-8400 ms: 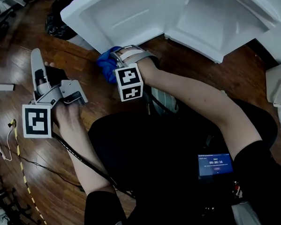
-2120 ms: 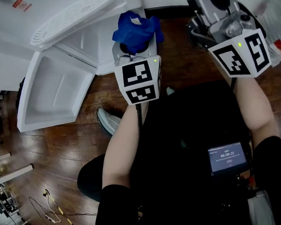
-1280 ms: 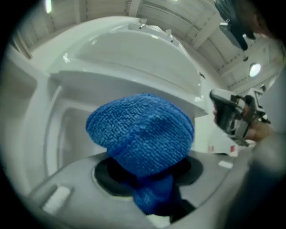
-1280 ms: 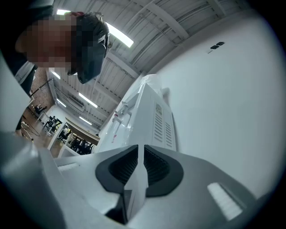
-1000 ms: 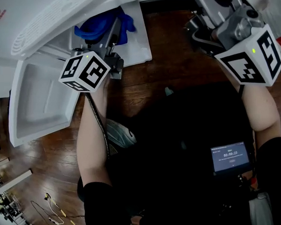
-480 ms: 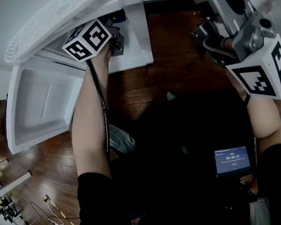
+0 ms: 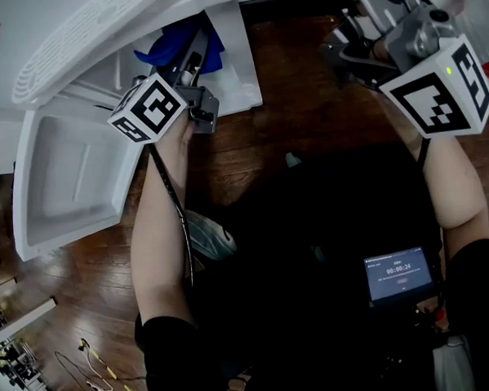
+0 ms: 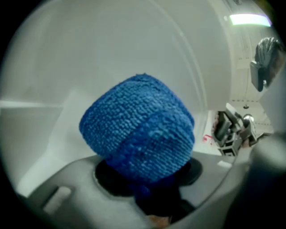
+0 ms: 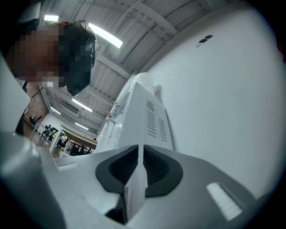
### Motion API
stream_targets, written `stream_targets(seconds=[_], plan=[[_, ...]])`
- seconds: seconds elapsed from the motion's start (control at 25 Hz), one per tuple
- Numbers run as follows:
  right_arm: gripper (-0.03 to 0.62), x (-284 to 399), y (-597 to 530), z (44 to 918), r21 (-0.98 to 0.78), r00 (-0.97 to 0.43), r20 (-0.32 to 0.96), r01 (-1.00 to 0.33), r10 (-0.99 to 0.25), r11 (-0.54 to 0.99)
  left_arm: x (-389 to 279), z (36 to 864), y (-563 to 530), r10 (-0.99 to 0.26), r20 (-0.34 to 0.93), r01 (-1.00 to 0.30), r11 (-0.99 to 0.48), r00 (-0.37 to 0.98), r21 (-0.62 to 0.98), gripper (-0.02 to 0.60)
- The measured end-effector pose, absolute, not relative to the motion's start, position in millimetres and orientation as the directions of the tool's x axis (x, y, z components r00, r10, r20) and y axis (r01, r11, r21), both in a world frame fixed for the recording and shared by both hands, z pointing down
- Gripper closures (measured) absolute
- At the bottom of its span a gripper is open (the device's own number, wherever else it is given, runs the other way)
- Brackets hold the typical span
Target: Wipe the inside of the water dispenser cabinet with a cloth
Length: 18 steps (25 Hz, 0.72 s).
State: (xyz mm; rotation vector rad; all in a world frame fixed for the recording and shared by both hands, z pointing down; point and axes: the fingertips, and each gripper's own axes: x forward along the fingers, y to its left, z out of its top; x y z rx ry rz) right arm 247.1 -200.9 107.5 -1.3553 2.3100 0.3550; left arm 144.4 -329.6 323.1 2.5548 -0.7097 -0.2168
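left claw (image 7: 190, 64) grips blue cloth (image 8: 139, 129) — inside cabinet (image 7: 243, 68)

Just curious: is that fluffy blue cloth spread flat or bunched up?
Bunched up: the blue microfibre cloth forms a rounded wad, clamped in the left gripper.

Dim overall, fisheye-warped dark corners

dark wood floor (image 7: 305, 97) bears the white water dispenser (image 7: 25, 71) and a shoe (image 7: 210, 237).
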Motion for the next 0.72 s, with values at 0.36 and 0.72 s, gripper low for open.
stream_targets(seconds=[0.36,0.72], plan=[[0.557,245,-198,104,-0.018,-0.414,-0.492,-0.874,-0.766,0.485,133,350,-313,-0.515,0.031,-0.465,-0.746,0.857,0.477,0.383],[0.562,245,-202,108,-0.044,-0.438,-0.486,-0.852,-0.756,0.522,155,348,-386,-0.553,0.025,-0.502,-0.735,0.833,0.456,0.383]])
